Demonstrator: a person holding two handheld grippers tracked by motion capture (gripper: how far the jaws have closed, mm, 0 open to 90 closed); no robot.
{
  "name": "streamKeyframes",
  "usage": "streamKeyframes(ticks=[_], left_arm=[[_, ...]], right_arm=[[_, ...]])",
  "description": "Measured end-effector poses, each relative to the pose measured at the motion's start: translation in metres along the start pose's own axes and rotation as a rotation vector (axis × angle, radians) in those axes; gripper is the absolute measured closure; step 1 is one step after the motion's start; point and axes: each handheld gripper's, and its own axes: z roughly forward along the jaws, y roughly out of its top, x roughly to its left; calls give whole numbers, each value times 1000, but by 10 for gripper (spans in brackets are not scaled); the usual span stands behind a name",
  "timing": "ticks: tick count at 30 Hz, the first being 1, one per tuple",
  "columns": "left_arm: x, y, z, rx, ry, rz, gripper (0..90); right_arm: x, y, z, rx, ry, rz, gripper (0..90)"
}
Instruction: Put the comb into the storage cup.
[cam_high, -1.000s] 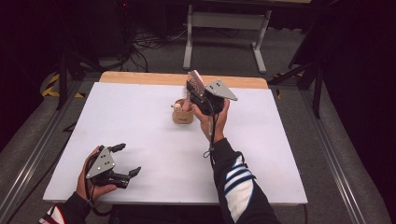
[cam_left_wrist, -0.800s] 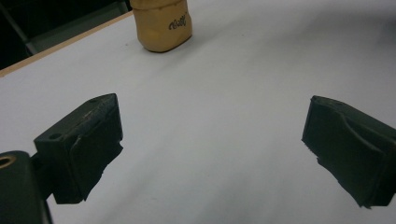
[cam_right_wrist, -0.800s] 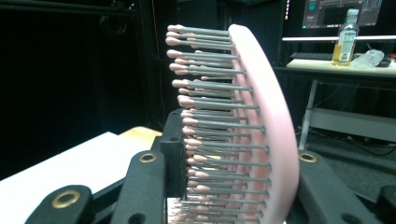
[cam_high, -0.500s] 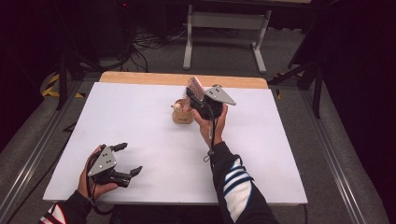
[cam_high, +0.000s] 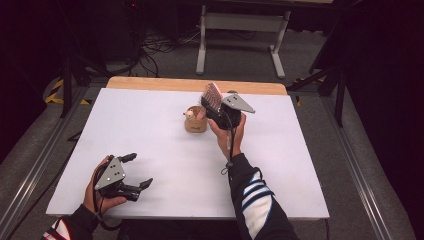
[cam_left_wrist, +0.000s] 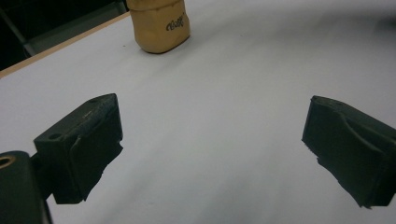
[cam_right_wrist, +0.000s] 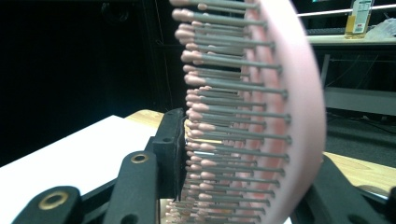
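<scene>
The right gripper is gripping a pink brush between its 2 jaws, which have just been easing apart, holding it just above the tan pot mid-table. The left gripper is resting near the front edge, jaws spread wide on nothing.

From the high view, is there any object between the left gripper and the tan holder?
Nothing visible: only bare white table lies between the open left gripper and the tan holder. The right gripper holds the pink hairbrush beside it.

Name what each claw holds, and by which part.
Right claw: pink hairbrush, gripped across its bristled head. Left claw: nothing, open.
</scene>
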Motion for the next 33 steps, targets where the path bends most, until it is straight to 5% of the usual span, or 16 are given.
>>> streamKeyframes(ticks=[14,33], left_arm=[[-1,0,1,4,2,3,58],[5,-1,-2,12,36,2,61]], right_arm=[[-6,-10,-7,6,-54,12,535],[-13,-12,-15,35,-54,-6,493]])
